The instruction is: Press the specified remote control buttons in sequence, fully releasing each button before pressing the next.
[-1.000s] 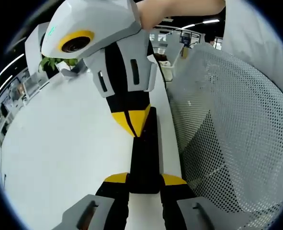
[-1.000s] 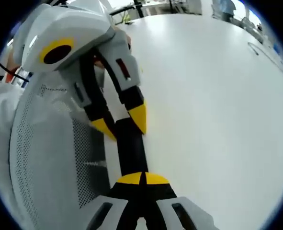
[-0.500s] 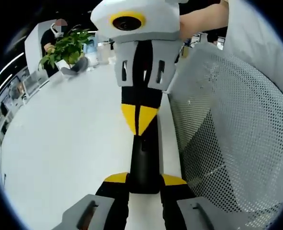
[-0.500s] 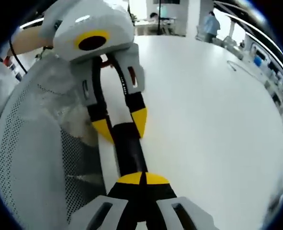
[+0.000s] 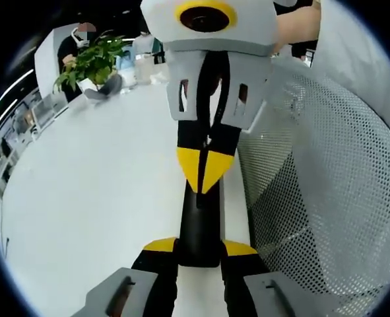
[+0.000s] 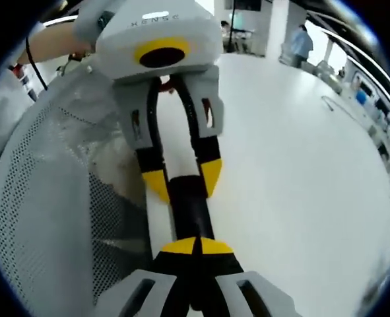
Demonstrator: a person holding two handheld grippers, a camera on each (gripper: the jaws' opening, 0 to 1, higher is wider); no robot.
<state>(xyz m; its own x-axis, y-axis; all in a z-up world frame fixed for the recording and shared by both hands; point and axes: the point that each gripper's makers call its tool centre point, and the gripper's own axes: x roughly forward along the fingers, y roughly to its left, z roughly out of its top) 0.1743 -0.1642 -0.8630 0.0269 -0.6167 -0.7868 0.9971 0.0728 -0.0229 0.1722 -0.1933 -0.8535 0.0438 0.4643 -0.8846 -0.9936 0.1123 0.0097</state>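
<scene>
The remote control (image 5: pixel 199 221) is a long, slim black bar with a smooth matt face, lying at the edge of a plain white table (image 5: pixel 82 211), just beside a white mesh chair back (image 5: pixel 313 198) pierced all over with small round holes. In the left gripper view the left gripper (image 5: pixel 199 249) has its black, yellow-tipped jaws clamped on the near end of the remote, one on each side. The right gripper (image 5: pixel 204 178) comes in from above, its grey plastic body tapering to yellow tips that sit together and touch the remote's top face. In the right gripper view the same remote (image 6: pixel 191 211) runs between the two tools: the right gripper (image 6: pixel 195 247) has its jaws closed together, tips on the bar, while the left gripper (image 6: pixel 181 181) grips the far end. The word HENSS, or something close to it, can be read on that tool's white housing. A green leafy plant (image 5: pixel 92 63) stands at the far side of the table.
</scene>
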